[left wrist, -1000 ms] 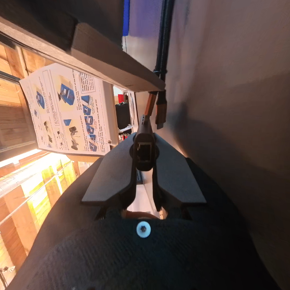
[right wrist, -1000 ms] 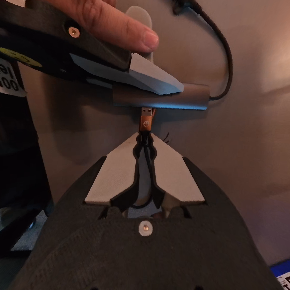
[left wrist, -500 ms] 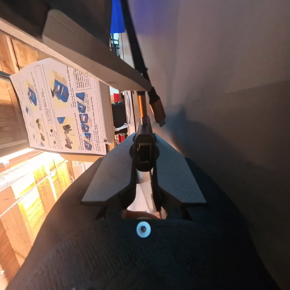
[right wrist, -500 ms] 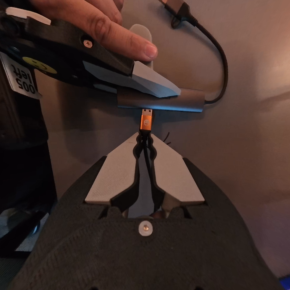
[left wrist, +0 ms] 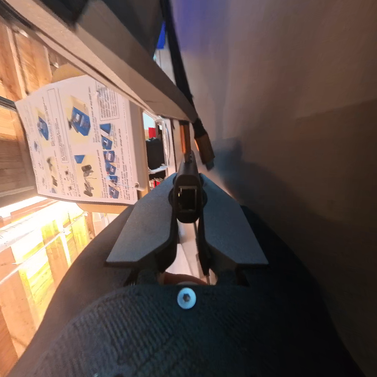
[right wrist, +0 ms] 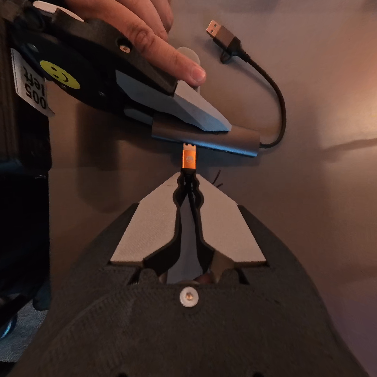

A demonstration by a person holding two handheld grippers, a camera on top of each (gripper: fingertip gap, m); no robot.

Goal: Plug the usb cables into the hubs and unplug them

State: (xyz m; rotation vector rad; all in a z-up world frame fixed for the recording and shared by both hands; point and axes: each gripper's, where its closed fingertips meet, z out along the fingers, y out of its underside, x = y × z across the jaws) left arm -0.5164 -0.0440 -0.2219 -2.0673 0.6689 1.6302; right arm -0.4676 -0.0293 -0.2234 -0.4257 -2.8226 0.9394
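Over the last second the orange plug (right wrist: 189,159) has slid further into the hub (right wrist: 206,140), leaving only a sliver of metal tip showing, so insertion looks nearly finished. The right gripper (right wrist: 188,179) is clenched on the plug's braided black cable; the left gripper (left wrist: 187,201) clamps the smooth grey bar-shaped hub (held above the matte worktop (right wrist: 306,204)).

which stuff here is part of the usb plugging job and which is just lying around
In the job:
- grey hub, in the left hand-held gripper
- orange usb plug, in the right hand-held gripper
- hub's own loose plug

Lying about:
- instruction sheet
- wooden shelf
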